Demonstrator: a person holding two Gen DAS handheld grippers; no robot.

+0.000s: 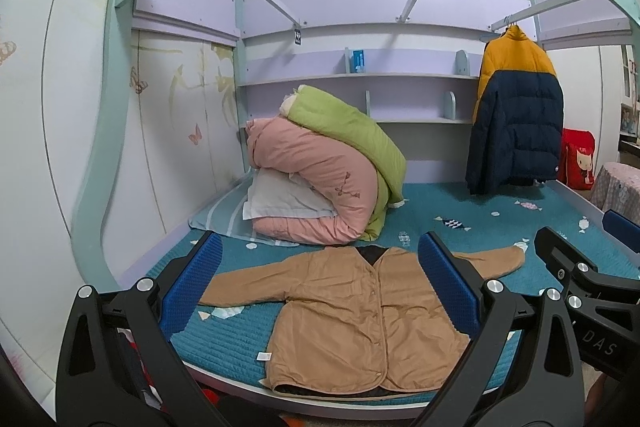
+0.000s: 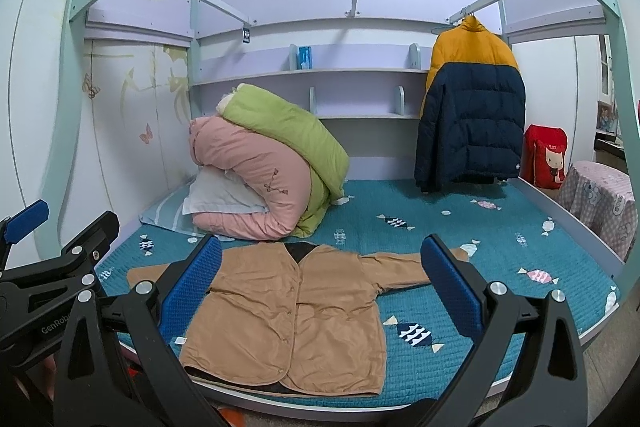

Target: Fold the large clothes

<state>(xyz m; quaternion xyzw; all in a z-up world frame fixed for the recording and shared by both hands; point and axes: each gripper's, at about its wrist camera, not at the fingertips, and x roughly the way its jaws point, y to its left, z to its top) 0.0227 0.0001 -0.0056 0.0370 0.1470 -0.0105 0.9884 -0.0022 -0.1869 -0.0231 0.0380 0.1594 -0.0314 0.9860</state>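
A tan buttoned jacket (image 1: pixel 352 311) lies flat and front up on the teal bed cover (image 1: pixel 480 219), sleeves spread out to both sides, hem at the near edge. It also shows in the right wrist view (image 2: pixel 296 311). My left gripper (image 1: pixel 320 283) is open and empty, held above and in front of the jacket. My right gripper (image 2: pixel 324 287) is open and empty too, beside the left one. The right gripper's body shows at the right of the left wrist view (image 1: pixel 580 267); the left gripper's body shows at the left of the right wrist view (image 2: pixel 60 255).
A pile of pink and green quilts (image 1: pixel 320 171) with a white pillow (image 1: pixel 280 199) sits at the back left of the bed. A yellow and navy puffer coat (image 1: pixel 516 111) hangs at the back right. A red bag (image 1: pixel 578 159) and a covered stool (image 2: pixel 600 203) stand to the right.
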